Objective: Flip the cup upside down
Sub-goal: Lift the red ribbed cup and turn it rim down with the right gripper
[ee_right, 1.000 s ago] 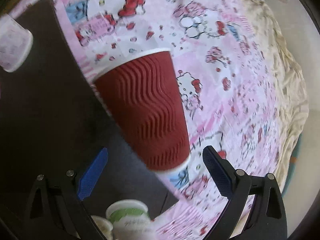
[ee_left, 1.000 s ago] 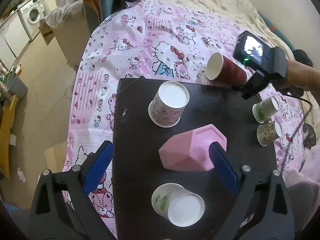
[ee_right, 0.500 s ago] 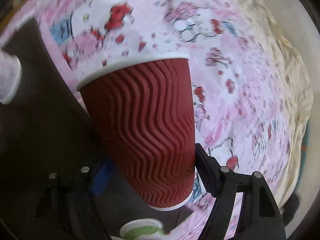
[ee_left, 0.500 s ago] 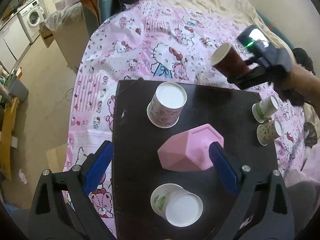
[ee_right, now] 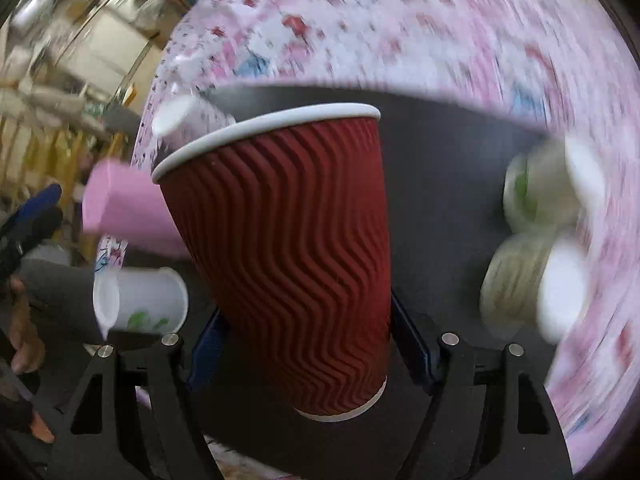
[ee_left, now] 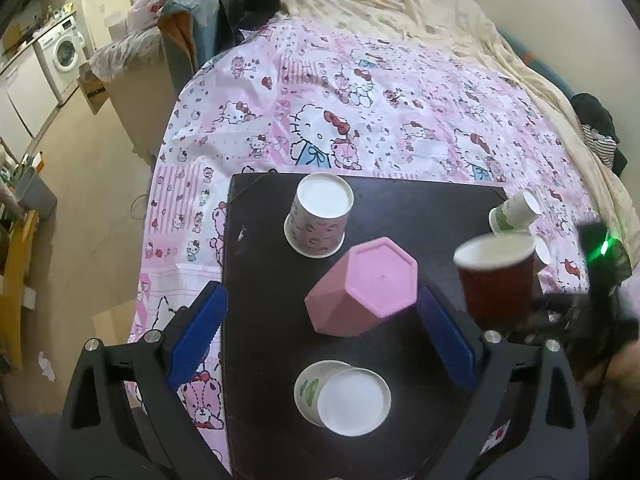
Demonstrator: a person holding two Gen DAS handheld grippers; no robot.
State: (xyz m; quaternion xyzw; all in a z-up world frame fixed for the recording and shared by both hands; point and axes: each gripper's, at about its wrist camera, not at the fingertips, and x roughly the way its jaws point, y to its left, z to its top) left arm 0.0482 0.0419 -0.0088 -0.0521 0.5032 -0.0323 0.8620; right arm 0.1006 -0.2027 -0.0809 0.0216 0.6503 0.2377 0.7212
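Item: red ripple cup. Held in the right tongs, both blue pads pressed against its lower wall, mouth up. A second ago it lay on its side at the bench's far edge with these tongs spread wide around it; half a second ago they closed on it; now it is lifted and carried in over the dark bench, at 3 o'clock in the left view. Judgement: pick-up done, inversion not begun, since the rim faces up.

Item: left tongs. Spread wide, gripping nothing, position unchanged over the bench's near edge.

Item: pink hexagonal cup, centre of bench, base up. Printed paper cup at 12 o'clock, base up. Green-print cup at 6 o'clock, base up. Two small cups at 2 o'clock.

View notes: the left view alone shows the red cup's white interior and its place among the others. The right view alone shows the pad contact and white bottom rim; its background is motion-blurred.
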